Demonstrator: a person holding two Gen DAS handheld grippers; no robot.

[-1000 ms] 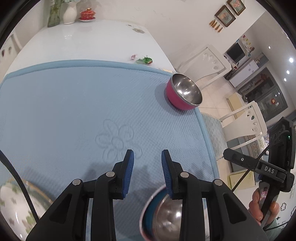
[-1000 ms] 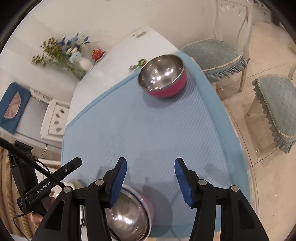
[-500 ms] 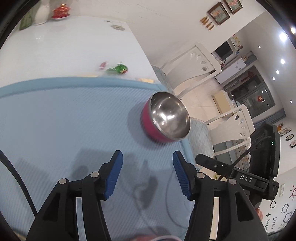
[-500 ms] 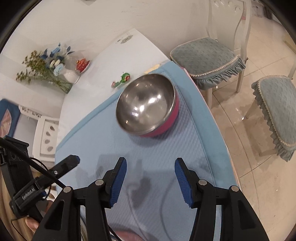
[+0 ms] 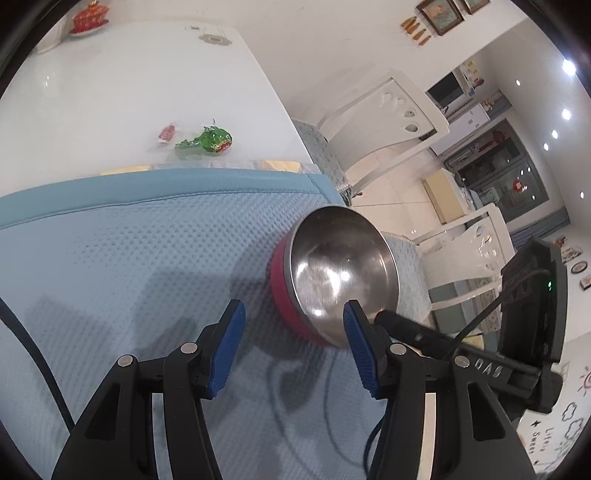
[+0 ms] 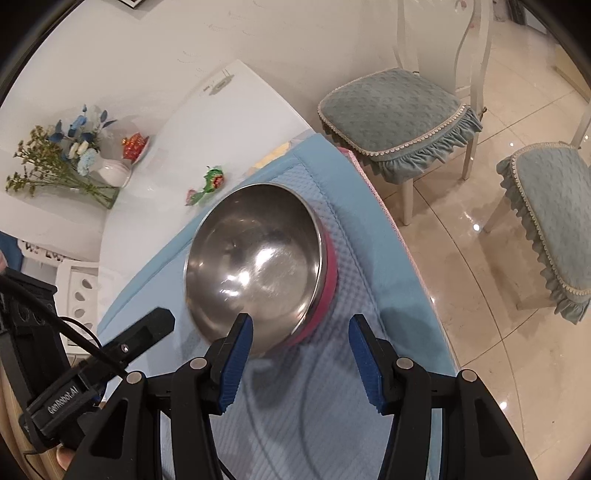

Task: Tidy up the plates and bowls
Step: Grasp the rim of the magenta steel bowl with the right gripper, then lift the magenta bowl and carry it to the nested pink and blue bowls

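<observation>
A steel bowl with a pink outer wall point(image 5: 340, 266) point(image 6: 255, 258) stands upright on the blue mat point(image 5: 129, 258) near its far right corner. My left gripper point(image 5: 293, 308) hovers at the bowl's near left side. Its jaws are closing, the bowl's near wall shows between the blue pads, and neither pad presses on it. My right gripper point(image 6: 300, 321) is open just in front of the bowl, with the near rim showing between its fingers and no contact visible. Both grippers carry nothing.
The mat point(image 6: 369, 295) ends close to the table's right edge, with cushioned chairs point(image 6: 399, 114) beyond. A green wrapped sweet point(image 5: 205, 140) lies on the white tabletop past the mat. A flower vase point(image 6: 110, 173) and a red lidded cup point(image 5: 88, 16) stand far back.
Both grippers have travelled forward across the mat to the pink bowl. The left jaws have spread wider. The steel bowl and patterned plate that were near the grippers have left view.
</observation>
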